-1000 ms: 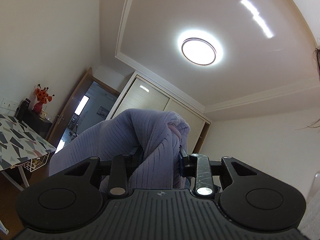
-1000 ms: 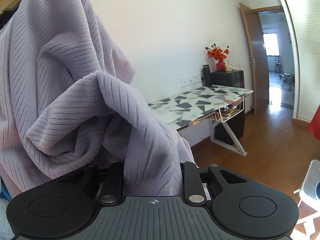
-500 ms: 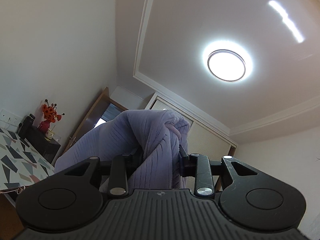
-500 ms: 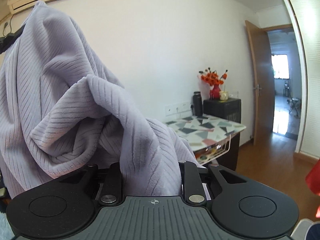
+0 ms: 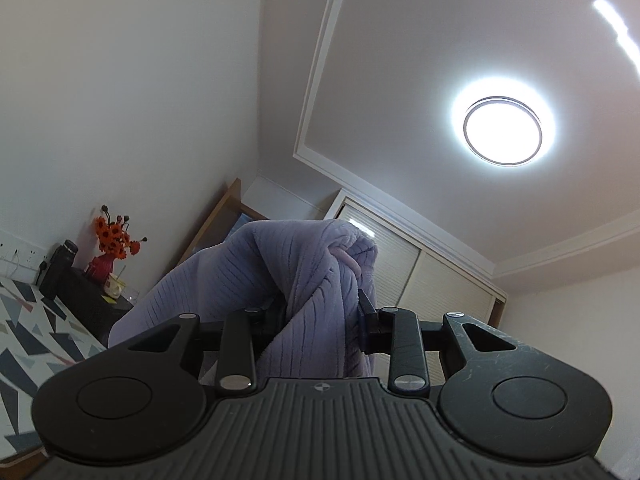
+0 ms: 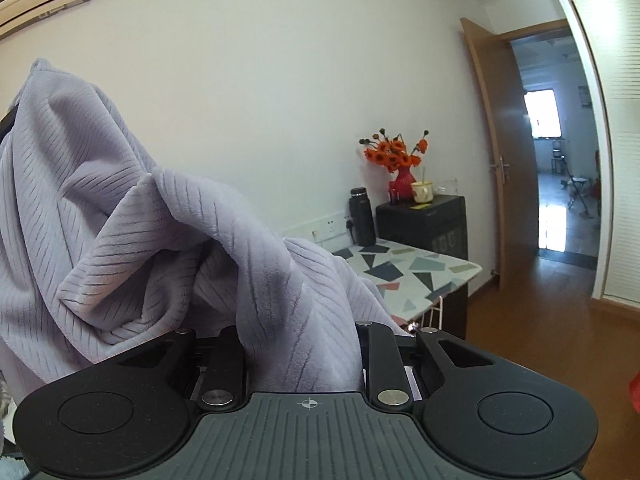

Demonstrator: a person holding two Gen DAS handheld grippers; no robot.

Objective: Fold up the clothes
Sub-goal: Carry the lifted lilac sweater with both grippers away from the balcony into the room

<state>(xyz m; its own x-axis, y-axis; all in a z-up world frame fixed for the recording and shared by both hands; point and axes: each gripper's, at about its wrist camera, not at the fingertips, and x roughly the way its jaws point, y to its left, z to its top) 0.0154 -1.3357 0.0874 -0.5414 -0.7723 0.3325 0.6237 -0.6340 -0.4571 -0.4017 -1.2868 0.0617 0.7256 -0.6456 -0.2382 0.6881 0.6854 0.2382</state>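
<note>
The left gripper (image 5: 324,316) pinches a bunched fold of the 1 lilac ribbed garment (image 5: 288,276), raised toward the ceiling. The right gripper (image 6: 302,344) clamps another fold of it (image 6: 120,220), beside 1 patterned desk (image 6: 416,276).

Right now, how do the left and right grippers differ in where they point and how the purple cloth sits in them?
The left gripper tilts up toward the ceiling light; the right gripper faces level, toward the patterned table. The purple cloth forms a tight bunch in the left one, but drapes in wide loose folds above the right one. Both are shut on it.
</note>
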